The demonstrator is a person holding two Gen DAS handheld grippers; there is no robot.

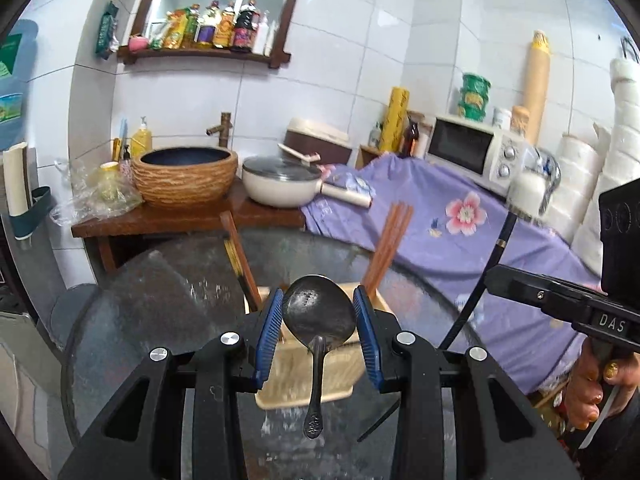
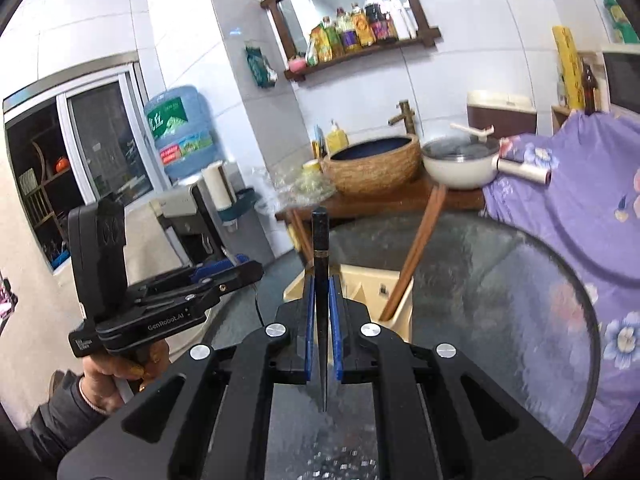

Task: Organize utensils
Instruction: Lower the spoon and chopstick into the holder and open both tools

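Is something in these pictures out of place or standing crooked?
Nothing looks spilled or broken. The brown chopsticks lean outward in the cream holder rather than standing straight. The left gripper clamps the metal spoon by its bowl, handle hanging down. The right gripper holds a black chopstick.

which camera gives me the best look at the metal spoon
The left wrist view: the spoon fills the middle, bowl up between the left gripper's blue pads, handle hanging down. The right wrist view shows that gripper side-on, but no spoon can be made out.
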